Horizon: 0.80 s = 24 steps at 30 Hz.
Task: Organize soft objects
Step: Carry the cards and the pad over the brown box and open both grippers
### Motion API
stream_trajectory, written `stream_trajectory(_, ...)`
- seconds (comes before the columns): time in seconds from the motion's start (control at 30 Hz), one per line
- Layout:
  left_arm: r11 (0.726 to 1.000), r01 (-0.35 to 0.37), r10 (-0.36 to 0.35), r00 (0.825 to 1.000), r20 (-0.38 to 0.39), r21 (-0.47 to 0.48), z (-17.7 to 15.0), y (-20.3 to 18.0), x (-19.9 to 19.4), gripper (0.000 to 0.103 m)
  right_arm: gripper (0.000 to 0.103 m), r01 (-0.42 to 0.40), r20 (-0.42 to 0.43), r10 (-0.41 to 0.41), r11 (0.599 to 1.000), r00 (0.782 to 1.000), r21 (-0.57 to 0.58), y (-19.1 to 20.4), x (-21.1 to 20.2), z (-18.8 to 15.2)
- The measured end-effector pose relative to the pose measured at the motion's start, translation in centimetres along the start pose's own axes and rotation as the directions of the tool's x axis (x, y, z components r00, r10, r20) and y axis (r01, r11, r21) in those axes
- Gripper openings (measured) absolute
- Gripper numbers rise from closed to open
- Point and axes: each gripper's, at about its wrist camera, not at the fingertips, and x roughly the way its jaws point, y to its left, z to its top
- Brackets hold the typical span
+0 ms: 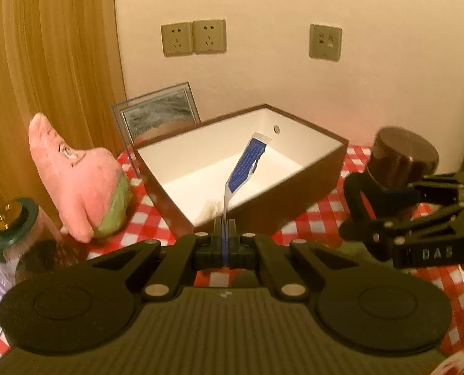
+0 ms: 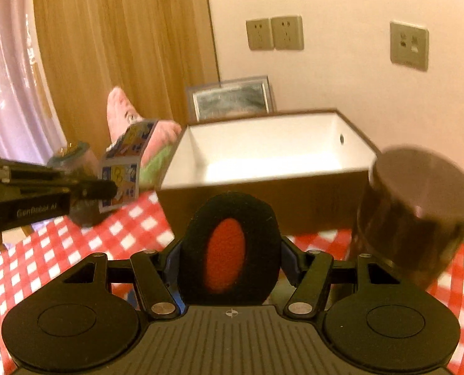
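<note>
My left gripper is shut on a thin blue and white packet, held on edge just before the near wall of the brown box; the packet's printed face shows in the right wrist view. My right gripper is shut on a black soft pad with a red oval centre, held in front of the box. A pink plush starfish with green shorts stands left of the box. Something white and fluffy lies in the box's near corner.
The table has a red and white checked cloth. A dark brown round jar stands right of the box. A framed picture leans on the wall behind it. A glass jar with a gold knob stands at the left. A wooden panel is at the left.
</note>
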Motion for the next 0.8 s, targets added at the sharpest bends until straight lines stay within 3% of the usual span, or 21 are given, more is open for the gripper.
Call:
stream_trajectory(0.33, 0.998, 0.033, -0.032, 0.999, 0.018, -0.056, 6.2, 2.4, 4.8, 0.001, 0.063, 0.010, 0.074, -0.013, 0.999, 0.997, 0.034, -1.9, 4.3, 8.5)
stream_trajectory(0.5, 0.994, 0.050, -0.053, 0.998, -0.027, -0.098, 8.5, 3.7, 9.2, 0.001, 0.063, 0.062, 0.037, -0.065, 0.995, 0.997, 0.084, -4.0, 8.8, 11.8)
stream_trajectory(0.8, 0.988, 0.019, -0.043, 0.987, -0.157, -0.150, 9.3, 5.6, 17.5, 0.001, 0.063, 0.178, -0.088, -0.164, 0.968, 0.982, 0.179, -8.6, 16.0, 13.9)
